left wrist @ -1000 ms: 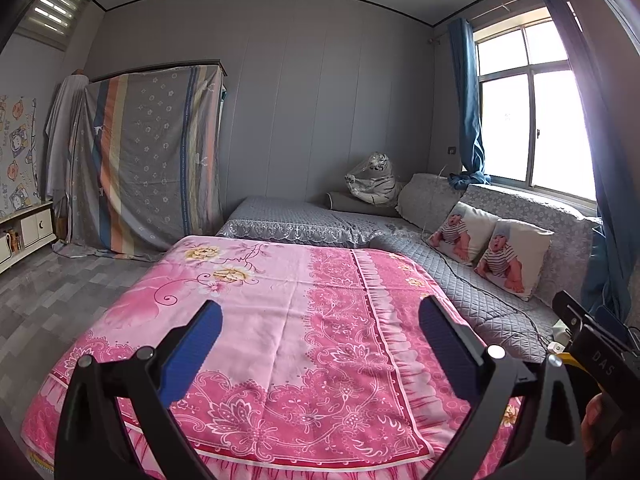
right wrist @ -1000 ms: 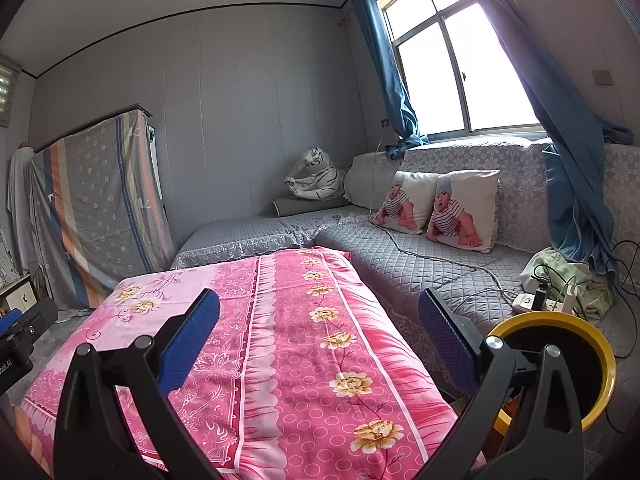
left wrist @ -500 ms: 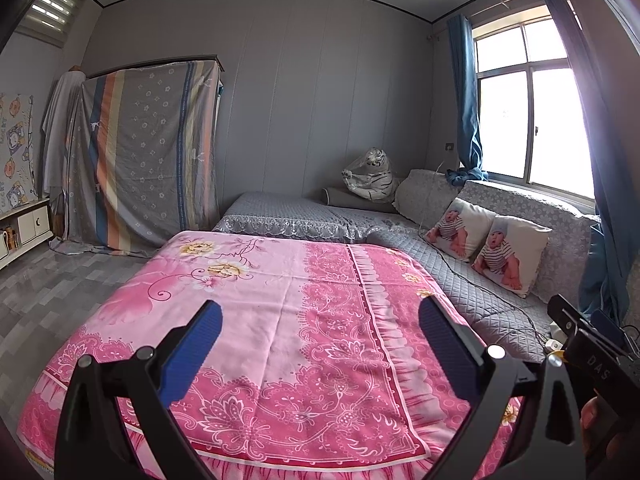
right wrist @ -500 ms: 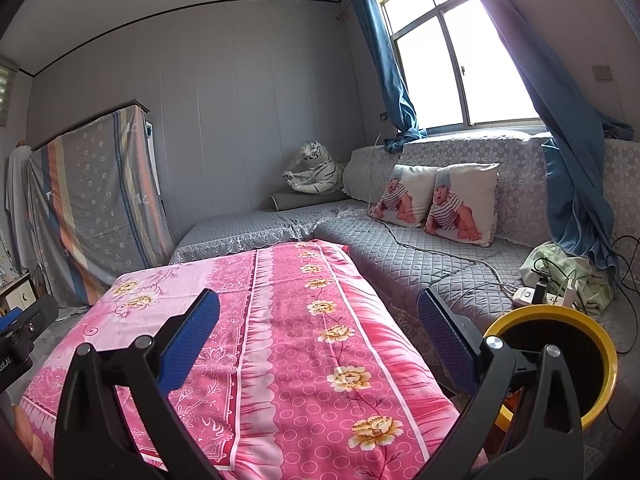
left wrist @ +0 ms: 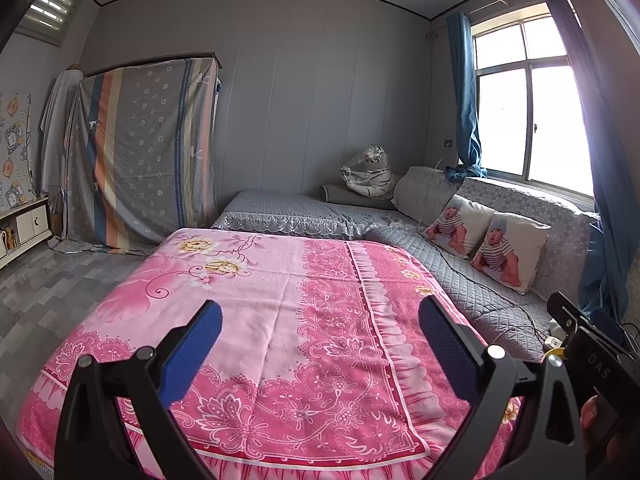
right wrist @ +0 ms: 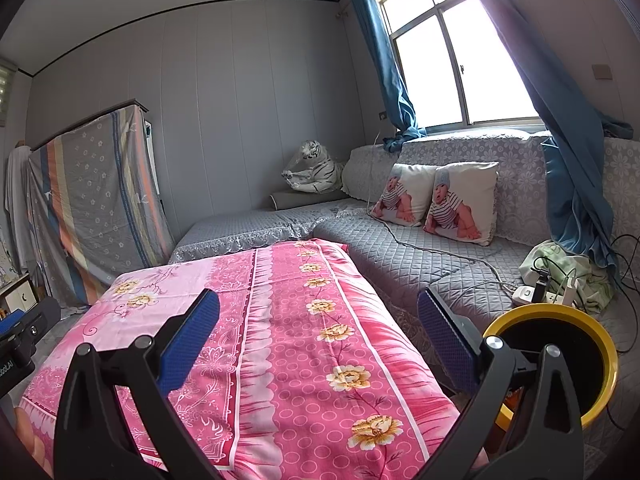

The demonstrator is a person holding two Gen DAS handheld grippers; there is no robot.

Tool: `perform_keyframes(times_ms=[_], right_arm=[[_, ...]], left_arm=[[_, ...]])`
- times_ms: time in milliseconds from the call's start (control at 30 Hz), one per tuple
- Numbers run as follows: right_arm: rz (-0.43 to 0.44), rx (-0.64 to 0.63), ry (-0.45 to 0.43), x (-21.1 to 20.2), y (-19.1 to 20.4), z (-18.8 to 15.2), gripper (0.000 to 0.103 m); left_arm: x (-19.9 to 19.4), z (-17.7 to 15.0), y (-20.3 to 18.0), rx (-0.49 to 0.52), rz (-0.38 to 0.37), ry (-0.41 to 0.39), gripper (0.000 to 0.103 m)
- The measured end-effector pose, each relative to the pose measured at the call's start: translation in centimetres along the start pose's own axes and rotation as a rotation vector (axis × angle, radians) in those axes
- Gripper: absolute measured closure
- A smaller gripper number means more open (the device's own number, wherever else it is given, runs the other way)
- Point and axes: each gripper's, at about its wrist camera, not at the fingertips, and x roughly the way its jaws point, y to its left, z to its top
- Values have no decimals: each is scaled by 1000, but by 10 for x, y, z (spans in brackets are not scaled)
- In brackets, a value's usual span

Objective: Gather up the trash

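Beside pink bedspread (right wrist: 280, 320), yellow-rimmed bin (right wrist: 560, 360) looks light, rigid: grip rim; L gripper (left wrist: 316, 344) & R gripper (right wrist: 316, 340) both released, empty.

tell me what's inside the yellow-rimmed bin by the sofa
The round yellow-rimmed bin shows only a dark black interior; no trash is visible. Its bottom is in shadow, and the right gripper frame covers the near part.

I am standing in a home bedroom or living room, facing a low surface draped in a pink floral bedspread (left wrist: 256, 320). Beyond the bedspread a grey quilted corner sofa (right wrist: 404, 248) is running under a window hung with blue curtains (right wrist: 384, 68), carrying two baby-print cushions (right wrist: 460, 204) and a plush white tiger (left wrist: 370, 178).
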Motion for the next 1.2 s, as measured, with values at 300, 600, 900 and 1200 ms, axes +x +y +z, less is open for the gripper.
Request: perform_keyframes(times_ms=[300, 600, 900, 1200], right_arm=[[1, 4, 2, 1, 0, 0, 8], [1, 6, 3, 1, -1, -1, 8], [-1, 12, 13, 4, -1, -3, 8], [-4, 20, 21, 6, -2, -5, 8]], left_arm=[[1, -2, -1, 4, -4, -1, 8], [1, -1, -3, 6, -6, 0, 8], [7, -3, -4, 10, -14, 7, 8], [10, -3, -3, 12, -22, 13, 8]])
